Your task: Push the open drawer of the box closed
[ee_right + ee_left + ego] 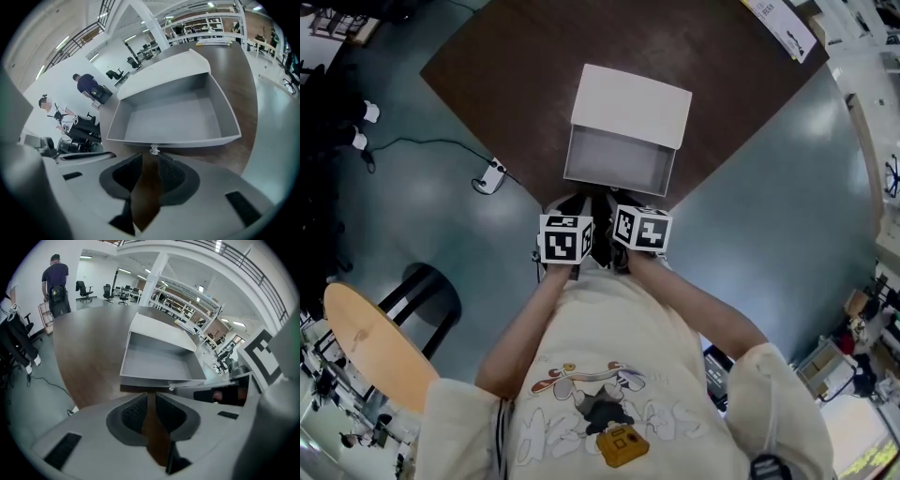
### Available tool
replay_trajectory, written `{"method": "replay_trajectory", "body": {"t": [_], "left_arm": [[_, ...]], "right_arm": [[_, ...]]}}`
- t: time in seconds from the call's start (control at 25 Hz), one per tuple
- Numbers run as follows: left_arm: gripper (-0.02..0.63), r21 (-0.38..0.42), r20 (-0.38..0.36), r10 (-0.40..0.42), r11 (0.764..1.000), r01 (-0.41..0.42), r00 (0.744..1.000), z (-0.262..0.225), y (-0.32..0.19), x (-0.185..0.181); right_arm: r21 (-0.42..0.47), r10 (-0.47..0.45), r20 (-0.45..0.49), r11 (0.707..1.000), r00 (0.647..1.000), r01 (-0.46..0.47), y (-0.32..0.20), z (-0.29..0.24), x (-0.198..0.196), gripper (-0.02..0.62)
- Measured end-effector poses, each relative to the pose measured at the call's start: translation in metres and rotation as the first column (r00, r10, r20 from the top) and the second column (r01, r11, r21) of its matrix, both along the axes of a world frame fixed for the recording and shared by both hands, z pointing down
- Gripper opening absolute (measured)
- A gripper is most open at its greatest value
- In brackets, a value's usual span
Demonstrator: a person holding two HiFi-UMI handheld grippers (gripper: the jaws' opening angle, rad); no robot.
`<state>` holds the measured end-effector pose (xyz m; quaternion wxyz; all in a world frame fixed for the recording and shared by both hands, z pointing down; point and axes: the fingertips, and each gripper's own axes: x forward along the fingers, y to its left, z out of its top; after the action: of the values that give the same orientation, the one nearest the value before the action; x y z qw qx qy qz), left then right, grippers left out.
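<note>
Dark table (487, 66); white box (630, 101) on it, at the corner nearest the person. Drawer (619, 161) pulled well out toward the person, empty, not yet pushed in. Judging by that position, no part of the closing done. Left gripper (151, 404) and right gripper (149, 173) side by side just short of the drawer front, no contact visible. Jaws of both slightly spread, nothing between the pads. Small knob (153, 150) on the drawer front just ahead of the right jaws, not pinched. Left to do: press on the front panel, slide the drawer fully home.
</note>
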<state>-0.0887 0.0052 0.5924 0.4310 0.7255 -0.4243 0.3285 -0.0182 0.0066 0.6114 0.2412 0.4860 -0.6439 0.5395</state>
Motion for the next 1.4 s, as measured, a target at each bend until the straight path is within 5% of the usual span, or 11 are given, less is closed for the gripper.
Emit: {"method": "replay_trajectory", "body": {"t": [0.32,0.8,1.4], "left_arm": [[0.046,-0.035,0.038,0.007,0.999,-0.006,0.999,0.02,-0.021,0.002],[0.043,0.019,0.05,-0.008,1.0,0.007,0.999,0.015,-0.055,0.006],[0.04,0.058,0.058,0.001,0.998,-0.004,0.998,0.018,-0.099,0.016]], "right_arm": [[-0.052,0.017,0.01,0.999,1.0,-0.017,-0.013,0.003,0.007,0.103],[0.003,0.004,-0.003,1.0,1.0,-0.004,-0.036,-0.005,0.019,0.037],[0.03,0.037,0.008,0.999,0.999,-0.037,-0.078,-0.004,0.031,0.031]]}}
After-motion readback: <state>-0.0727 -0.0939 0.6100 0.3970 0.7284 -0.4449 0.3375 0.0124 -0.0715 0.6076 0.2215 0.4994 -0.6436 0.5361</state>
